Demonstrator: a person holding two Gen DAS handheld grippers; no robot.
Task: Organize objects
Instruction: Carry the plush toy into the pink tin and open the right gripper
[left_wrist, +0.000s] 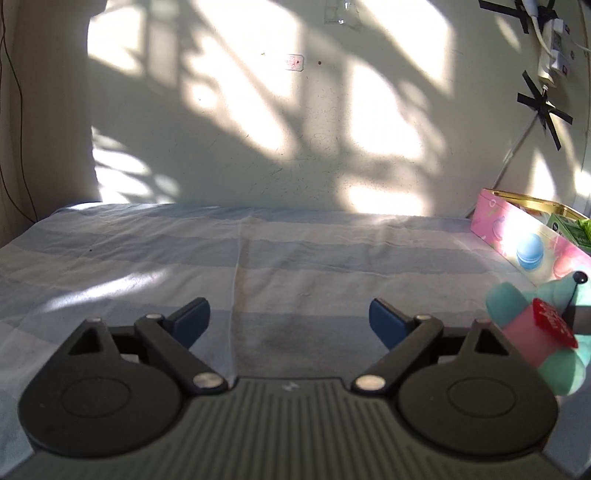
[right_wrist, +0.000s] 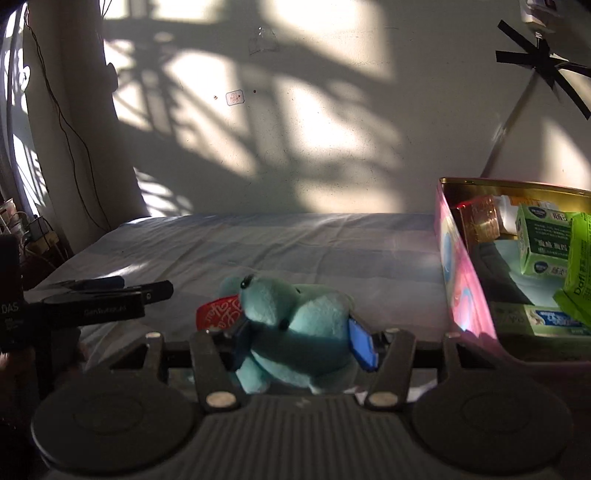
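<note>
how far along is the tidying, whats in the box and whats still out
Mostly done, it seems: the pink box already holds green cartons, a green packet and a gold-brown box. In hand: the right gripper is clamped on the teal plush toy, beside the box. Left: getting it in. The left gripper is open and empty over the striped sheet.

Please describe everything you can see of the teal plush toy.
The teal plush toy is a small soft animal of fuzzy fabric, with black bead eyes, stubby legs, a pink band visible in the left wrist view, and a red tag with pale lettering at its neck. It is held just above the striped cloth, clamped between the blue pads of the right gripper, left of the pink box.
</note>
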